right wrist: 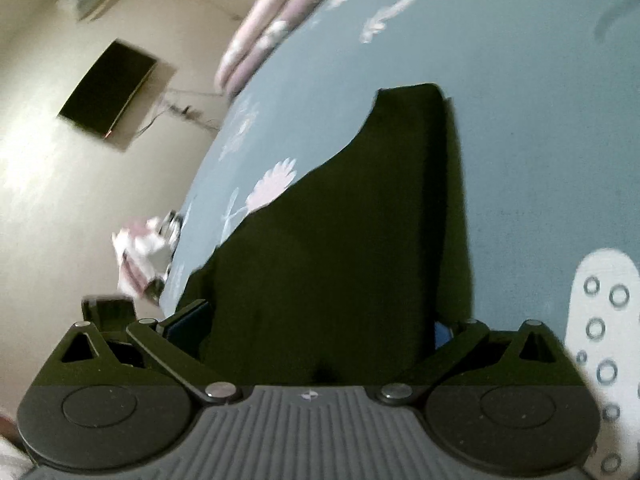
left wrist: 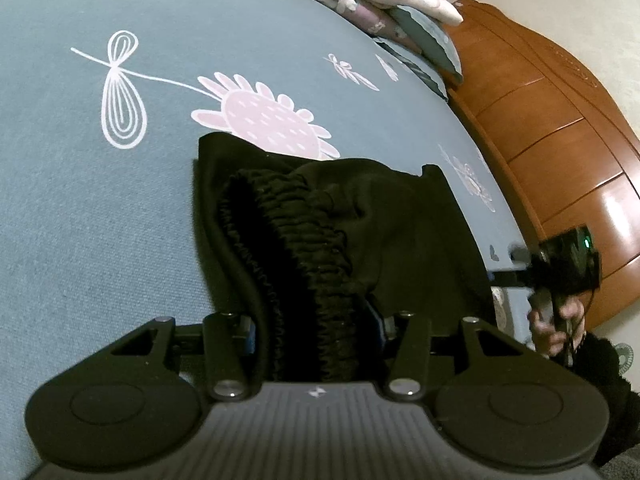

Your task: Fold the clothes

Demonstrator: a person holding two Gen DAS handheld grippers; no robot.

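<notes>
Up close in the left wrist view, the left gripper (left wrist: 316,324) has its fingers (left wrist: 248,332) partway apart with the gathered elastic waistband (left wrist: 304,240) of the black garment (left wrist: 360,216) bunched between them; the pads appear to press on that thick fold. Beyond the fingers the garment spreads over the blue bed sheet (left wrist: 120,208) with its pink flower print. To the right of the fingers, the right gripper (left wrist: 560,264) shows in a person's hand (left wrist: 556,324), near the wooden headboard (left wrist: 580,168).

From the right wrist view, which is blurred, the right gripper (right wrist: 320,328) has fingers (right wrist: 188,320) spread wide, with the black garment (right wrist: 360,220) filling the gap between them and reaching ahead across the bed sheet (right wrist: 540,140). Whether the pads press on the cloth I cannot tell.
</notes>
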